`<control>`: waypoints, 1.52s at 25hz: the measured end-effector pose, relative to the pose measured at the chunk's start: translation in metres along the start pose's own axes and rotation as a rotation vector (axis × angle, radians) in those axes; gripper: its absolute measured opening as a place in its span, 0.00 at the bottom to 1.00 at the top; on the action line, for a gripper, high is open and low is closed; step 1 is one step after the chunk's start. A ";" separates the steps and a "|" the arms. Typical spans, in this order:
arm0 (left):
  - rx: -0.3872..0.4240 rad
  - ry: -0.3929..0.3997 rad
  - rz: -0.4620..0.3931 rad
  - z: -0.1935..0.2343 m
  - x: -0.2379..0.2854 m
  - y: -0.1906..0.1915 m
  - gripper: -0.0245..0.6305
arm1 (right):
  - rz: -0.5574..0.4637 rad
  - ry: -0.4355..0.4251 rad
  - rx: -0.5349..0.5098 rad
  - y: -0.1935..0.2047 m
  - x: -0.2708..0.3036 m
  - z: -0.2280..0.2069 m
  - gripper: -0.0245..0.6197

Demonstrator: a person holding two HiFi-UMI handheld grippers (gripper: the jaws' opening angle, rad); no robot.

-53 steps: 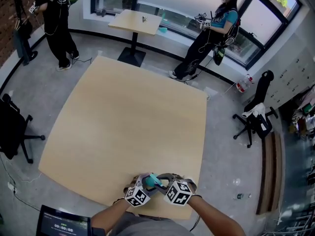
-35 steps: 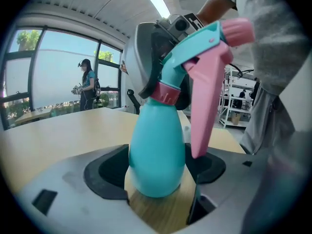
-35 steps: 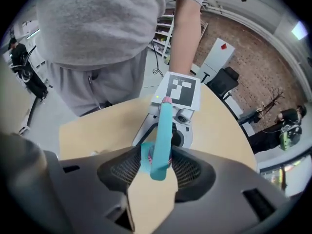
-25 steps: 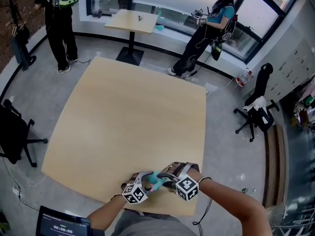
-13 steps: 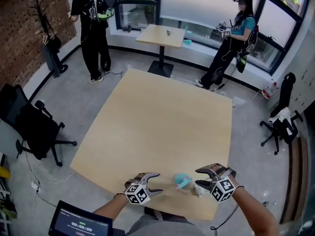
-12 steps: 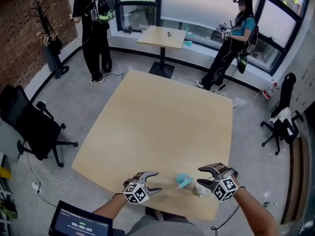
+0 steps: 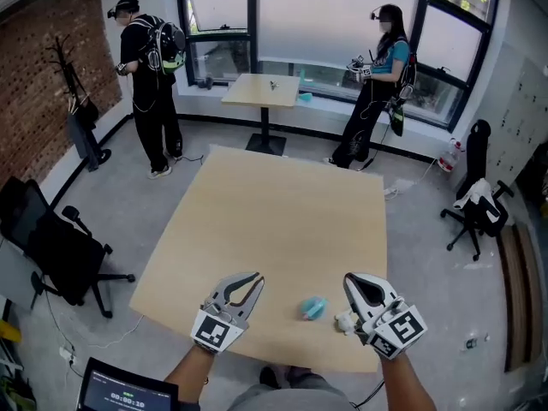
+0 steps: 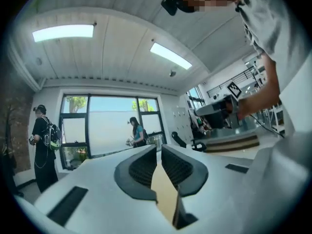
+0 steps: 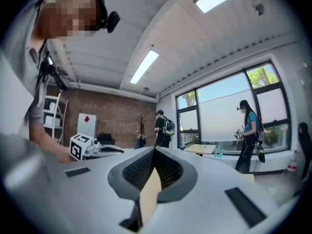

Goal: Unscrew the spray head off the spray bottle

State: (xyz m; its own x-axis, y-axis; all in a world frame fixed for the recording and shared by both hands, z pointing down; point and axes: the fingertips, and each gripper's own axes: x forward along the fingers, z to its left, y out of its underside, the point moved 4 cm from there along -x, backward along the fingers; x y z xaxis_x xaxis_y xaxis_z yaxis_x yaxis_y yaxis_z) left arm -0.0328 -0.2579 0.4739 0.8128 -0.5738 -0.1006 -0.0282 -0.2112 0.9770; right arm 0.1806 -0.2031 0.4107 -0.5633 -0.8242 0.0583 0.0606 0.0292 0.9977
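On the pale wooden bench (image 7: pixel 257 221), near its front edge, a small teal spray-bottle piece (image 7: pixel 312 306) and a white piece (image 7: pixel 345 321) are seen lying side by side, nearer the right gripper (image 7: pixel 353 279), jaws shut empty, than the left gripper (image 7: pixel 253 277), jaws just closed to an empty slit.

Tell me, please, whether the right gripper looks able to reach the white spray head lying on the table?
Probably yes. The spray head lies on the table right beside the right gripper, with nothing between them. Its jaws have just closed empty, so it must reopen and lower.
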 end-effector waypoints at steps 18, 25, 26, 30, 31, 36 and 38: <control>-0.102 0.029 -0.190 -0.124 -0.045 -0.178 0.04 | -0.080 -0.015 -0.034 -0.077 -0.137 0.077 0.05; -0.114 0.027 -0.156 -0.218 -0.058 -0.179 0.04 | -0.083 -0.031 0.007 -0.058 -0.217 0.092 0.05; -0.112 0.025 -0.155 -0.228 -0.061 -0.179 0.04 | -0.067 -0.033 0.013 -0.053 -0.226 0.094 0.05; -0.108 0.011 -0.157 -0.261 -0.063 -0.184 0.04 | -0.046 -0.045 0.027 -0.044 -0.258 0.095 0.05; -0.105 0.012 -0.158 -0.268 -0.062 -0.185 0.04 | -0.045 -0.048 0.028 -0.043 -0.264 0.095 0.05; -0.098 0.001 -0.158 -0.281 -0.076 -0.189 0.04 | -0.045 -0.070 0.033 -0.040 -0.271 0.109 0.05; -0.098 0.001 -0.159 -0.283 -0.081 -0.192 0.04 | -0.046 -0.075 0.032 -0.042 -0.272 0.116 0.05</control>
State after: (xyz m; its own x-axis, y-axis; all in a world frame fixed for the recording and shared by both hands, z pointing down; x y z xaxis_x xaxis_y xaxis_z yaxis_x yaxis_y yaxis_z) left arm 0.0714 0.0537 0.3474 0.8029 -0.5386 -0.2555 0.1579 -0.2213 0.9623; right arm 0.2358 0.0850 0.3566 -0.6253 -0.7803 0.0137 0.0076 0.0115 0.9999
